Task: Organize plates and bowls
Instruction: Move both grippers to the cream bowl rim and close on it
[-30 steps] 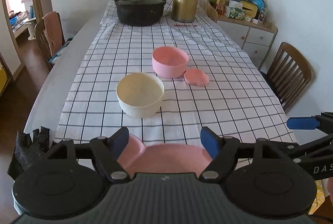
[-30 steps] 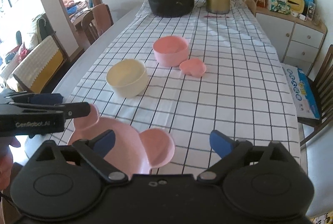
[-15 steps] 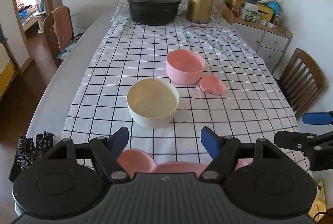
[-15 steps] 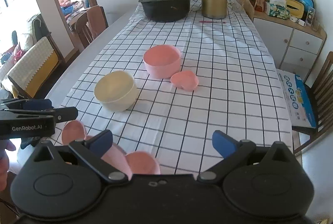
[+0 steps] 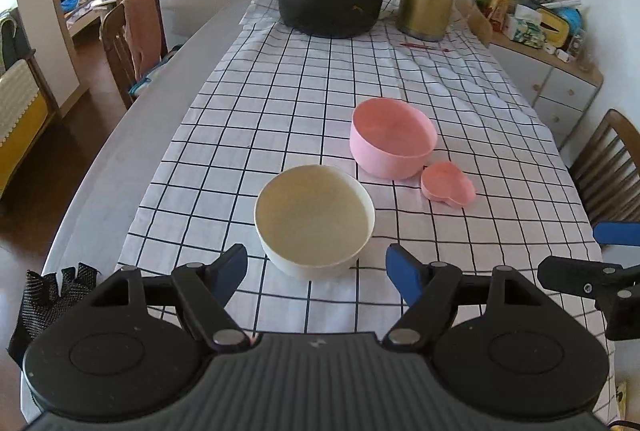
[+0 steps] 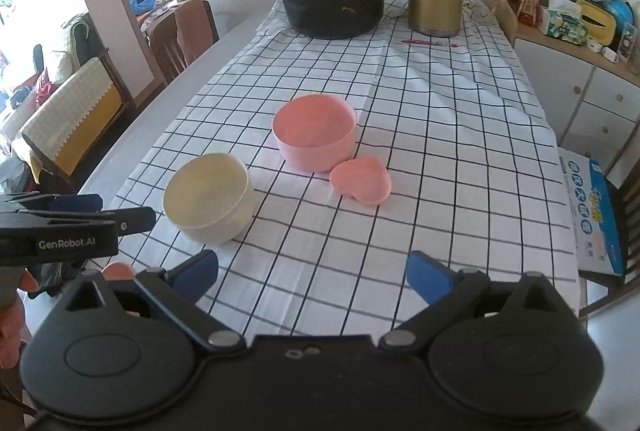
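Three pieces are seen unstacked on the checked cloth near the table's middle: a cream bowl (image 5: 314, 219) closest to the grippers, a pink bowl (image 5: 393, 143) beyond it, and a small pink heart-shaped dish (image 5: 448, 184) touching the pink bowl's base. Nothing is nested yet, so most of the sorting is judged to remain. The bowls look smooth, matte, round and deep-walled; the dish is shallow. The left gripper (image 5: 316, 265) and right gripper (image 6: 313, 270) are both spread wide, with nothing held.
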Available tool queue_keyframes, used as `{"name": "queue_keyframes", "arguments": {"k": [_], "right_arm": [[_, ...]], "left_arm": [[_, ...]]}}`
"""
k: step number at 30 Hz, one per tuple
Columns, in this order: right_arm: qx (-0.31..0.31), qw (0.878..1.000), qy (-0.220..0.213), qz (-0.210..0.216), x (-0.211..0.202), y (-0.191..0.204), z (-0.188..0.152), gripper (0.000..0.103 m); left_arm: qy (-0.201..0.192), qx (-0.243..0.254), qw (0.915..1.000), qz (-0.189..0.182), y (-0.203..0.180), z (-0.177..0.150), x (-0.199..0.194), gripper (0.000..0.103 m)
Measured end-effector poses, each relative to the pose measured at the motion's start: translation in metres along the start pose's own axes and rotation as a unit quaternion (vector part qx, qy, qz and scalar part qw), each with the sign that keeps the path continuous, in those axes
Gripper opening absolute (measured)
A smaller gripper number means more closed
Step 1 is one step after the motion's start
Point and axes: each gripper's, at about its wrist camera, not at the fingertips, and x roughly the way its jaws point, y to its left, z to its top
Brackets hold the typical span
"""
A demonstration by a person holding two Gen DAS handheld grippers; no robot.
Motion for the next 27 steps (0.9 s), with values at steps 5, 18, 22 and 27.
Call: {"name": "queue_keyframes", "arguments": {"k": [5,18,22,27], "right_arm": [[-0.009,1.000,0.007,0.006,0.015,-0.009,0.012,0.099],[-0.028,0.998,0.038,0.052,0.070,-0.004,0.047,0.088],[-0.022,0.995,0.065,0.074,0.097,0.006,0.053,0.082],[-0.028,0.992,0.096,0.081,0.129,0.022,0.053,0.074]], "left_arm": [[0.002,-0.008,0.9999,0.007,-0.003,0.008,0.012,0.076],[0.024,-0.038,0.9984,0.034,0.007,0.030,0.056,0.076],[0.043,-0.070,0.9960,0.037,0.025,0.032,0.076,0.075],[0.057,-0.090,0.9939,0.026,0.037,0.030,0.092,0.065]]}}
